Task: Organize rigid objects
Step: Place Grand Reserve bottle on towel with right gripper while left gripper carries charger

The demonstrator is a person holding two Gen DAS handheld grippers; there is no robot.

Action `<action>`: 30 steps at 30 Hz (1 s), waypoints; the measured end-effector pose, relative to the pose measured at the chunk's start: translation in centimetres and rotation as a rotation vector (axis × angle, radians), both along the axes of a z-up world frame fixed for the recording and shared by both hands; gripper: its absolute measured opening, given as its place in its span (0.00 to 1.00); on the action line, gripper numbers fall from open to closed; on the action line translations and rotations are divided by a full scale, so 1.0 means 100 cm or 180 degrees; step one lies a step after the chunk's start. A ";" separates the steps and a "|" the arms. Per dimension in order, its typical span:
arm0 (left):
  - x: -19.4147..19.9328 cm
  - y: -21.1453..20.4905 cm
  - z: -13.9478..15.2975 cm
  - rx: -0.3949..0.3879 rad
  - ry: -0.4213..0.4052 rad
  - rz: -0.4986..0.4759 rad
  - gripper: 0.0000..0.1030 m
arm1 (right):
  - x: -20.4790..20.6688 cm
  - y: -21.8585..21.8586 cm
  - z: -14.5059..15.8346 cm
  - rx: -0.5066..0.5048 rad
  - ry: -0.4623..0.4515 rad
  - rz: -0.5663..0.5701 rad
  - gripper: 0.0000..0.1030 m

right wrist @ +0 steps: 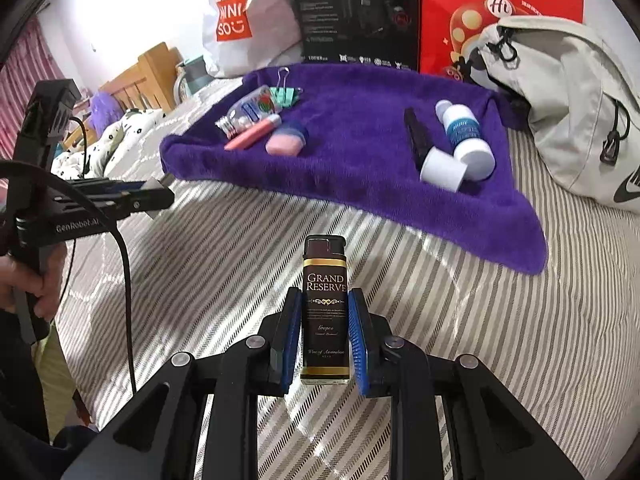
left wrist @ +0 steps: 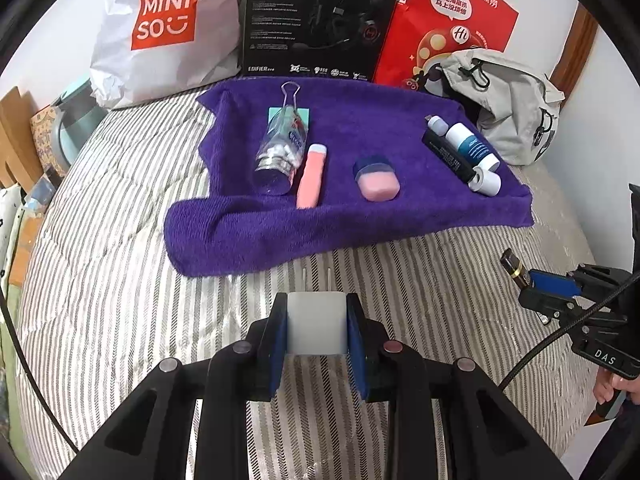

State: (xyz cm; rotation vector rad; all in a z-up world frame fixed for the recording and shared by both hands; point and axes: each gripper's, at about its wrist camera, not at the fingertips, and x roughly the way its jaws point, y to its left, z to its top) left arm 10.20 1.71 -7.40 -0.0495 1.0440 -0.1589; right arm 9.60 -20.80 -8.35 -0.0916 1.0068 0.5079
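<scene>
Sorting nearly done: my left gripper (left wrist: pixel 317 326) clamps a charger (left wrist: pixel 316 322), my right gripper (right wrist: pixel 325 334) a lighter (right wrist: pixel 325 308), both short of the towel (left wrist: pixel 360 216) with seven items.

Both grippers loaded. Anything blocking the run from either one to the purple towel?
Nothing visible. Between the white charger in the left gripper and the purple towel lies only striped bedding; likewise ahead of the Grand Reserve lighter in the right gripper.

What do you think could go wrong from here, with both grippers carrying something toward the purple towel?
The white charger plug sits between the left gripper fingers with its prongs forward; these could snag the purple towel. The lighter stands tall in the right gripper and might tip on the soft pile or knock the white bottle.
</scene>
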 end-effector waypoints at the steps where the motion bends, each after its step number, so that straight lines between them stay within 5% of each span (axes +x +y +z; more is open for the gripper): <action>1: 0.001 -0.001 0.002 -0.0007 -0.0011 -0.0011 0.25 | 0.002 0.000 0.003 0.0017 -0.0015 0.0000 0.23; 22: 0.054 -0.001 0.022 -0.0055 -0.0136 -0.0065 0.25 | 0.078 0.006 0.030 0.0273 -0.0135 -0.0060 0.23; 30: 0.069 0.011 0.015 -0.0072 -0.0106 -0.0014 0.25 | 0.130 0.018 0.012 0.0113 -0.0084 -0.0069 0.23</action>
